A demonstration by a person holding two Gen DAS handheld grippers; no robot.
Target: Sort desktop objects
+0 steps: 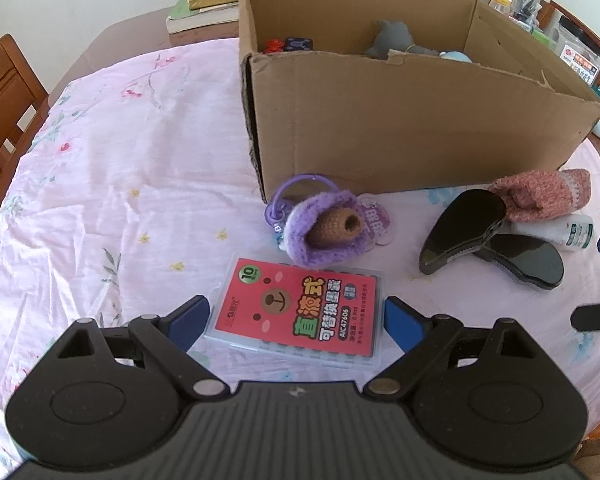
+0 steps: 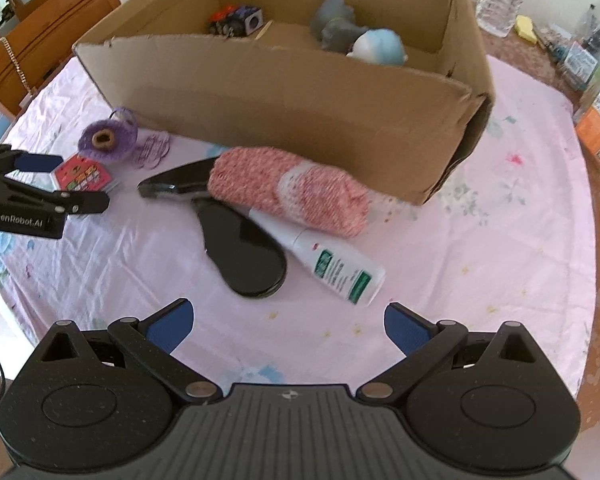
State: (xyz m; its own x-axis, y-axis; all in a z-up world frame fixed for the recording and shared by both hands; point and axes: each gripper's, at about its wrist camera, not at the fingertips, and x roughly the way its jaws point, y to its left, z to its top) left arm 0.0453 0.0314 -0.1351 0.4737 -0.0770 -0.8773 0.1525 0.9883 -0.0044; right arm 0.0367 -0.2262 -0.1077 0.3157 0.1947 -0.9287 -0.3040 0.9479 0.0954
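Left gripper (image 1: 296, 320) sits jaws apart around the red refill pack (image 1: 300, 312), probably not touching yet, so next it squeezes and lifts into the box (image 1: 380, 120).

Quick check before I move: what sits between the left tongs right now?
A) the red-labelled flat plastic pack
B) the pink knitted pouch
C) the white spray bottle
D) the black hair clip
A: the red-labelled flat plastic pack lies on the cloth between the open left tongs, whose blue pads stand clear of it.
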